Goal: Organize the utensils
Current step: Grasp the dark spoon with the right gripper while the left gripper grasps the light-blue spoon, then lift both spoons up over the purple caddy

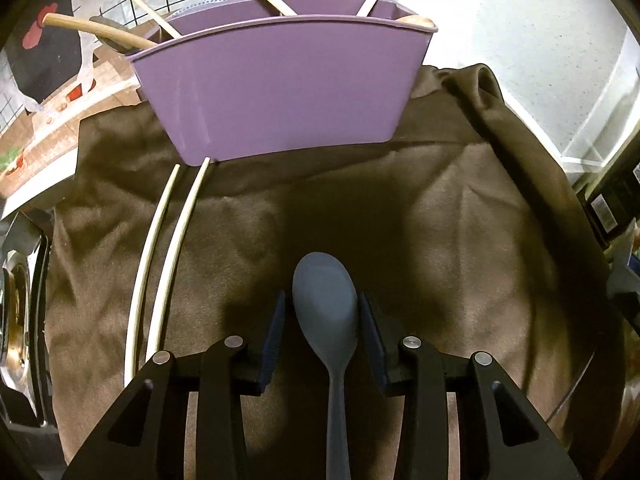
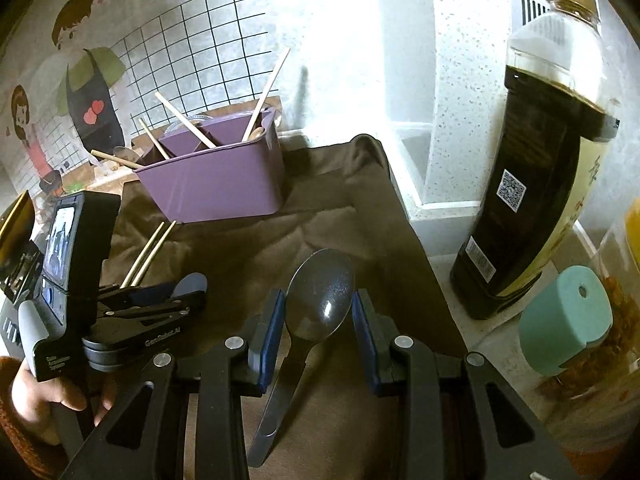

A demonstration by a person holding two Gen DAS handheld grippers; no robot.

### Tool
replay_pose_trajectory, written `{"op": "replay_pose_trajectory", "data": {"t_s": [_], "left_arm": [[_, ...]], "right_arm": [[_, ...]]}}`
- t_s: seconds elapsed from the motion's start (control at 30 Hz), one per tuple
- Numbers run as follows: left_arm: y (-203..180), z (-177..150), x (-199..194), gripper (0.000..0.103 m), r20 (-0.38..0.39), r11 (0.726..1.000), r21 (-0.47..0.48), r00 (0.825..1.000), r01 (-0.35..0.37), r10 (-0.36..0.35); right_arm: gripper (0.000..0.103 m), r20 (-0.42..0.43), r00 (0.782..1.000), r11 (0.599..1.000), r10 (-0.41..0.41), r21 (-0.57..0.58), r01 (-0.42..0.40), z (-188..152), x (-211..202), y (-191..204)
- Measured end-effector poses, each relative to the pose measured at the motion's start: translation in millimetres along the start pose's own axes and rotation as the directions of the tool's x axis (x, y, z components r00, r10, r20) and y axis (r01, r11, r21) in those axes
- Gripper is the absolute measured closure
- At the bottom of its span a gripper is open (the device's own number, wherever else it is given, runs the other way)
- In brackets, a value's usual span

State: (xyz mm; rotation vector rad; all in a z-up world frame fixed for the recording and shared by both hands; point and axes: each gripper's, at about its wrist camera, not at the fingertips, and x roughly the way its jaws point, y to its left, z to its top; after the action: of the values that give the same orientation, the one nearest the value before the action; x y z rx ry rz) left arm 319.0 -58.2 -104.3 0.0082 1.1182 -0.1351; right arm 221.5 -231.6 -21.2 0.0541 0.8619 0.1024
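Note:
A grey-blue silicone spoon (image 1: 326, 280) lies on the brown cloth (image 1: 440, 220), handle toward the camera. My left gripper (image 1: 322, 308) stands open around its bowl, with a gap at the left pad. From the right wrist view the left gripper (image 2: 188, 292) sits low on the cloth. My right gripper (image 2: 320, 296) is shut on a dark shiny spoon (image 2: 320, 292), pads against the bowl's edges, handle slanting down-left. The purple compartment holder (image 1: 272, 80) (image 2: 216, 184) stands beyond, holding chopsticks and a wooden spoon. Two loose chopsticks (image 1: 168, 264) (image 2: 148, 252) lie before it.
A tall dark sauce bottle (image 2: 532, 184) and a jar with a teal lid (image 2: 568, 320) stand on the counter at right. A stove edge (image 1: 16, 300) is at left. A person's hand (image 2: 36, 392) grips the left tool. Tiled wall behind.

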Motion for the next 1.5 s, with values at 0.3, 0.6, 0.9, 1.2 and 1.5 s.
{"op": "replay_pose_trajectory", "data": {"t_s": [0.3,0.6,0.9,1.2,1.5], "left_arm": [[3,-3,-11,0.068,0.048,1.0,-0.005,0.999,0.024,-0.024],[36,-11,-92,0.068,0.25,0.973,-0.09,0.95,0.214,-0.186],[63,26,-193,0.068,0.501,0.957,-0.086,0.843,0.276,-0.198],[90,118,-295,0.068,0.784,0.973,-0.044,0.611,0.225,-0.106],[108,148,-225,0.068,0.762,0.971,-0.115,0.645,0.211,-0.05]], "right_arm": [[0.071,0.004,1.0,1.0,-0.011,-0.026,0.011,2,1,6],[0.071,0.04,0.999,0.996,-0.011,-0.087,0.014,17,-10,22],[0.072,0.186,0.982,0.991,0.025,-0.136,0.0,87,-55,42],[0.072,0.517,0.856,0.975,0.002,-0.191,0.113,214,-134,83],[0.072,0.474,0.88,0.976,-0.029,-0.177,0.127,237,-60,94]]}}
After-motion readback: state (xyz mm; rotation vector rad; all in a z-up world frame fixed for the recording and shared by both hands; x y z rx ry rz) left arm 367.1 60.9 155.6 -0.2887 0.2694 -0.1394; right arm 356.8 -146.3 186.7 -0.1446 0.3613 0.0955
